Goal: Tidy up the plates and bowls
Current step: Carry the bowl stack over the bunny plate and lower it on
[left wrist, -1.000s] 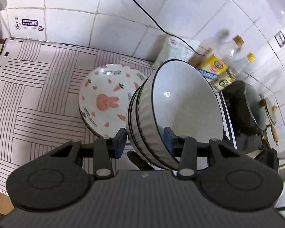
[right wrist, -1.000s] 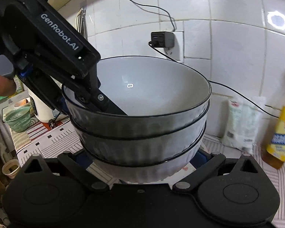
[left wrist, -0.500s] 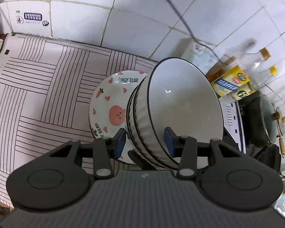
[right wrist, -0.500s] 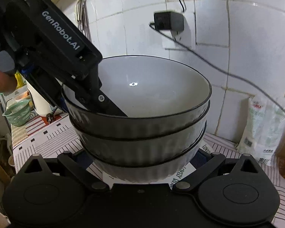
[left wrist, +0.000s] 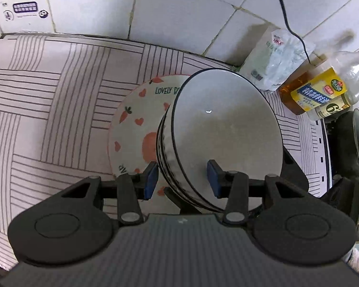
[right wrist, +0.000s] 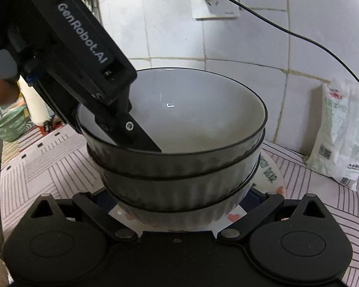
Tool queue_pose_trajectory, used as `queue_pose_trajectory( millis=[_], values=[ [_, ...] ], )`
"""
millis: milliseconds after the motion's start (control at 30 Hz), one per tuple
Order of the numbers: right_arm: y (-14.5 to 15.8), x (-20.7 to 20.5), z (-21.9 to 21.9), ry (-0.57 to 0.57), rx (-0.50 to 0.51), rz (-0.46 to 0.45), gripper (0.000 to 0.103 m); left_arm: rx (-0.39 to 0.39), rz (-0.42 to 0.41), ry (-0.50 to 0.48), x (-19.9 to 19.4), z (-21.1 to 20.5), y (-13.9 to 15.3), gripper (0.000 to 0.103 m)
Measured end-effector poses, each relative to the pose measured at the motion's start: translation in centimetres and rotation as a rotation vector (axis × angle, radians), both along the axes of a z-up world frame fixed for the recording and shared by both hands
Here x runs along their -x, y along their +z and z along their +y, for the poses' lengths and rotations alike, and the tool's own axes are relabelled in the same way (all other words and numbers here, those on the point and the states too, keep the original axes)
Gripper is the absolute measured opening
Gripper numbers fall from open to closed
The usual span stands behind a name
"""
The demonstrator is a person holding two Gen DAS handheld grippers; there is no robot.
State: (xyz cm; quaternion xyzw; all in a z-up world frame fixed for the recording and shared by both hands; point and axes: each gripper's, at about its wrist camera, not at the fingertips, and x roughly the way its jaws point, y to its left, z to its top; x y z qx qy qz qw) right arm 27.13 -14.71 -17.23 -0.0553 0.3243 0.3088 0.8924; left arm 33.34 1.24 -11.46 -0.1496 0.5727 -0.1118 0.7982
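Note:
Three nested grey ribbed bowls (left wrist: 222,131) with dark rims hang tilted just above the mat, carried by both grippers. My left gripper (left wrist: 183,180) is shut on the stack's near wall, one blue pad inside the top bowl and one outside. In the right wrist view its inner finger (right wrist: 136,134) reaches down into the top bowl (right wrist: 203,110). My right gripper (right wrist: 177,201) clasps the bottom bowl's base from either side, its tips hidden under the bowl. A white plate (left wrist: 136,129) with a pink rabbit, carrots and hearts lies on the mat, partly beneath the stack.
A pink striped mat (left wrist: 47,110) covers the counter up to the tiled wall. A white bag (left wrist: 272,59) and oil bottles (left wrist: 318,91) stand at the back right, a dark pot (left wrist: 347,143) beside them. A green basket (right wrist: 9,126) sits far left. A black cable (right wrist: 299,38) crosses the wall.
Both grippers have come down and toward the wall with the bowl stack. The stack now hangs lower and covers more of the rabbit plate.

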Motion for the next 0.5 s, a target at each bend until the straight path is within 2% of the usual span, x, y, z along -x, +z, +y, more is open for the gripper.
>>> queue_pose_trajectory(
  millis=[100,500],
  values=[
    [-0.1,-0.3,0.0,-0.005,-0.005,0.023,0.102,-0.017,-0.003,0.0,-0.3,-0.4,-0.1,0.043],
    [-1.1,-0.9,1.1,0.049,0.052,-0.004,0.102,-0.037,0.03,0.025,-0.3,-0.4,-0.5,0.041]
  ],
)
